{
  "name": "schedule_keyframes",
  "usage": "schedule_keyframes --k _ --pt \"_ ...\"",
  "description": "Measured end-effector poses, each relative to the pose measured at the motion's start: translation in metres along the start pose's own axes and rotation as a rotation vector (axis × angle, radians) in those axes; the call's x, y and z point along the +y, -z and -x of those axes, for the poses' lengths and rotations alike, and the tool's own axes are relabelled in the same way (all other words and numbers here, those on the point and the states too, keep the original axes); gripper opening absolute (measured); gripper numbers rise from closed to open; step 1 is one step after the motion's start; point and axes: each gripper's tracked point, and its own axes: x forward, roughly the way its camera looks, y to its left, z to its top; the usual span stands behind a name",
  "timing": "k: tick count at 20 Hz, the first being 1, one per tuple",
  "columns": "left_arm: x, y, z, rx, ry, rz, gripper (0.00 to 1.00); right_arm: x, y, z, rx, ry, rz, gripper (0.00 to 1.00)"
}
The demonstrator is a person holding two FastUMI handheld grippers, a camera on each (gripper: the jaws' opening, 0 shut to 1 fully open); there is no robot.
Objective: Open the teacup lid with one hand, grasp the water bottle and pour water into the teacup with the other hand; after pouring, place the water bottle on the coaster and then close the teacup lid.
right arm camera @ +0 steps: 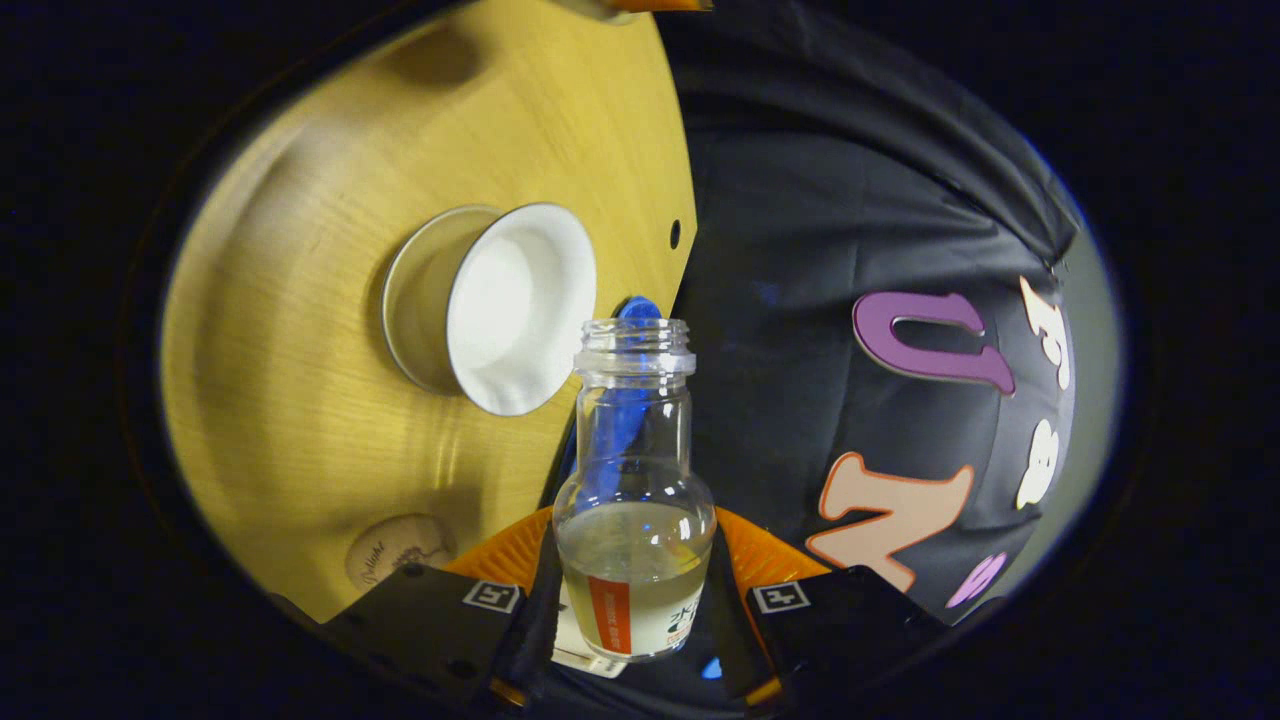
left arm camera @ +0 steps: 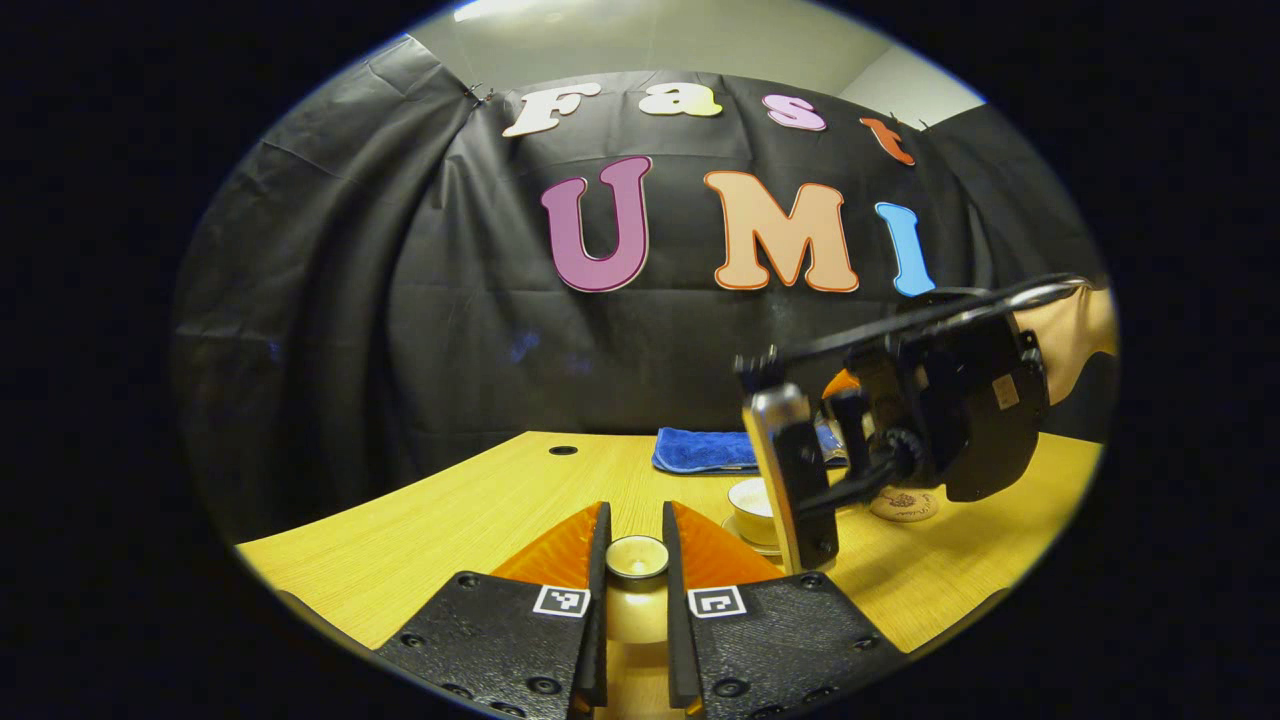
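My left gripper (left arm camera: 636, 518) is shut on the teacup lid (left arm camera: 637, 557), whose round knob sits between the fingers, held above the table. The white teacup (left arm camera: 752, 497) stands uncovered on its saucer (left arm camera: 745, 540) ahead to the right. In the right gripper view, my right gripper (right arm camera: 635, 535) is shut on a clear glass water bottle (right arm camera: 633, 470), uncapped and partly filled. That view is rolled sideways, and the bottle's mouth sits beside the rim of the teacup (right arm camera: 520, 305). No stream of water shows. The right gripper (left arm camera: 812, 470) hangs tilted over the cup, held by a hand.
A round printed coaster (left arm camera: 905, 505) (right arm camera: 400, 548) lies on the yellow wooden table (left arm camera: 480, 510) just right of the cup. A folded blue cloth (left arm camera: 700, 450) lies behind it near the wall. A small hole (left arm camera: 563, 450) marks the tabletop at the back.
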Motion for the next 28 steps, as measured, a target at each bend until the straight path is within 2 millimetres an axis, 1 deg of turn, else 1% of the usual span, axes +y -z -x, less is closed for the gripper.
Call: schedule_keyframes --k 1,2,3,5,6,8,11,12,14,16,18,19,21,23,26,27,28 --pt "0.0 -0.001 0.0 0.0 0.0 0.0 0.2 0.0 0.0 0.002 -0.005 -0.021 -0.076 0.69" --pt "0.0 0.0 0.0 0.0 0.0 0.0 0.21 -0.004 0.001 0.006 -0.007 -0.031 -0.153 0.71" --pt "0.0 0.0 0.0 0.0 0.0 0.0 0.21 -0.004 0.003 0.01 -0.015 -0.052 -0.257 0.67" --pt "-0.001 -0.001 0.001 0.0 0.0 0.0 0.21 0.002 0.007 0.008 -0.037 -0.088 -0.476 0.72" --pt "-0.001 0.001 0.0 0.001 0.0 0.001 0.21 0.001 0.013 0.005 -0.042 -0.084 -0.563 0.67" --pt "0.001 0.001 0.001 0.001 -0.005 0.001 0.21 0.002 0.032 0.004 -0.052 -0.082 -0.767 0.66" --pt "0.001 0.001 0.001 0.002 -0.007 0.001 0.21 -0.011 0.067 0.012 -0.072 -0.021 -1.158 0.67" --pt "0.002 0.001 0.001 0.003 -0.01 0.001 0.2 -0.013 0.08 0.013 -0.077 0.006 -1.276 0.67" --pt "0.001 0.0 0.002 0.003 -0.009 0.002 0.21 -0.004 0.103 0.012 -0.076 0.054 -1.441 0.7" --pt "0.001 0.001 0.001 0.003 -0.009 0.001 0.21 0.003 0.117 0.016 -0.089 0.091 -1.542 0.67" --pt "0.002 0.0 0.002 0.003 -0.013 0.001 0.21 0.007 0.116 0.016 -0.128 0.103 -1.656 0.72" --pt "0.002 0.0 0.002 0.004 -0.014 0.001 0.21 0.008 0.114 0.017 -0.14 0.114 -1.695 0.7" --pt "0.002 0.0 0.002 0.004 -0.014 0.001 0.2 0.014 0.119 0.02 -0.135 0.153 -1.705 0.68" --pt "0.002 0.0 0.002 0.004 -0.014 0.002 0.21 0.015 0.119 0.023 -0.14 0.188 -1.705 0.71" --pt "0.002 0.0 0.002 0.004 -0.014 0.001 0.21 0.02 0.117 0.027 -0.138 0.201 -1.706 0.68" --pt "0.002 0.0 0.002 0.004 -0.014 0.001 0.21 0.021 0.115 0.027 -0.132 0.2 -1.703 0.71" --pt "0.002 0.0 0.002 0.005 -0.014 0.001 0.21 0.022 0.115 0.027 -0.137 0.201 -1.703 0.68"
